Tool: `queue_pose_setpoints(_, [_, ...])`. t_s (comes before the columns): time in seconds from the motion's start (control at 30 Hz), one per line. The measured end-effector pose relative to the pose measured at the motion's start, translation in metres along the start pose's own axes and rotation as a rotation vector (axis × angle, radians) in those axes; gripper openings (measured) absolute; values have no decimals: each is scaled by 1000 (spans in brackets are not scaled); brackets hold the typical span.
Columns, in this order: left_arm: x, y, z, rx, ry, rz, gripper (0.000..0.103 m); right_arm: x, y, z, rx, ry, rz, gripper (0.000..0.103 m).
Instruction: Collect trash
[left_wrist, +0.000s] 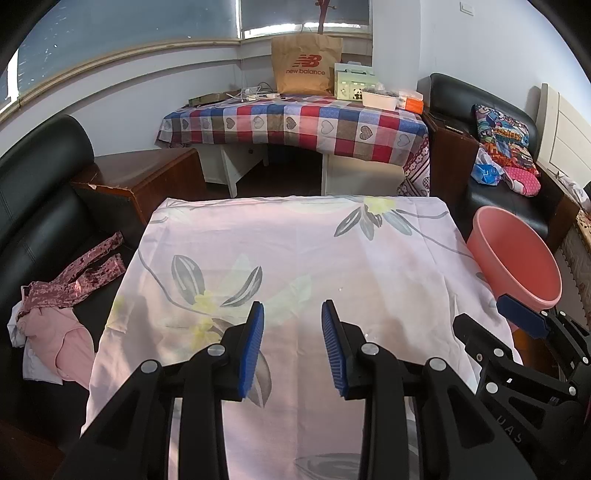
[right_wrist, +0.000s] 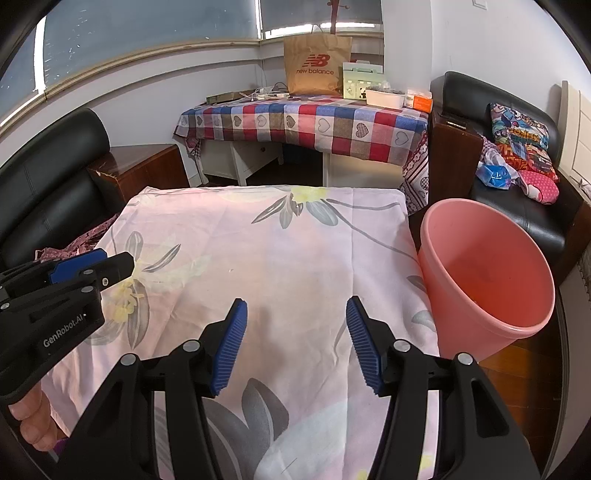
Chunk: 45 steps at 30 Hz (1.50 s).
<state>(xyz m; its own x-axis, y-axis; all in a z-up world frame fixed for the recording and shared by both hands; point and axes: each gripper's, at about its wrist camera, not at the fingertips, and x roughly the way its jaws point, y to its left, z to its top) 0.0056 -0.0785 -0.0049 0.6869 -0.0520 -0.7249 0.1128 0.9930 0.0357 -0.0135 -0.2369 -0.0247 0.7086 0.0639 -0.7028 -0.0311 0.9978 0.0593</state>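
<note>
Left wrist view: left gripper (left_wrist: 292, 345) jaws apart, holding nothing, over floral cloth (left_wrist: 295, 251); pink bucket (left_wrist: 517, 264) beside table's right edge, interior looks bare.

Right wrist view: right gripper (right_wrist: 295, 345) parted, nothing held; bucket (right_wrist: 487, 269) looks bare inside.

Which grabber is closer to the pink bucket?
The right gripper. It hangs over the flowered cloth just beside the pink bucket; the left gripper is farther along the cloth, on the other side of the right one.
</note>
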Motion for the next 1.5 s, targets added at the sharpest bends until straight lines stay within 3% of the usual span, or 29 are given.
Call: queue_pose_setpoints(1.5, [2,-2,-2,2,11,6,32,0,-1,-2,3,5,5,56])
